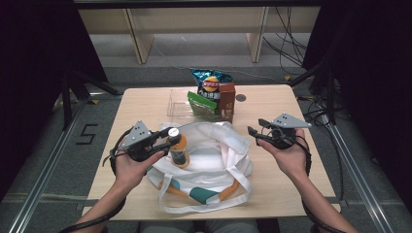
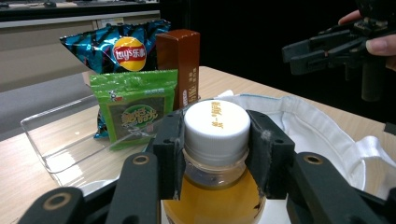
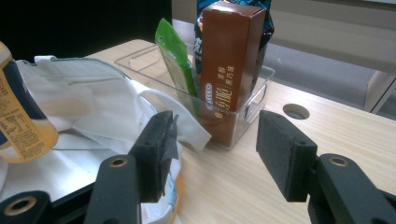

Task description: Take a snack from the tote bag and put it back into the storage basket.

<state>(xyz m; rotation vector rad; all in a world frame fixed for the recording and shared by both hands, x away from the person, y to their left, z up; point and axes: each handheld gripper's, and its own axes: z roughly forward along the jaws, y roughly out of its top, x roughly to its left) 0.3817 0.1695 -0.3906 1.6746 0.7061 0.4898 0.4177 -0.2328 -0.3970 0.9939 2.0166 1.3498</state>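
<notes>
The left gripper (image 2: 215, 154) clamps its jaws on the neck of the orange drink bottle (image 1: 178, 148), just below the white cap (image 2: 215, 126); the bottle stands over the white tote bag (image 1: 214, 160). The right gripper (image 3: 212, 154) hangs beside the bag, jaws apart and empty.

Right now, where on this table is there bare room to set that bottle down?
Bare wood lies right of the white cloth tote bag, around the small round hole, and left of the clear plastic tray. The middle is crowded: the bag spreads wide, and the tray's right end is packed with snack packs.
</notes>
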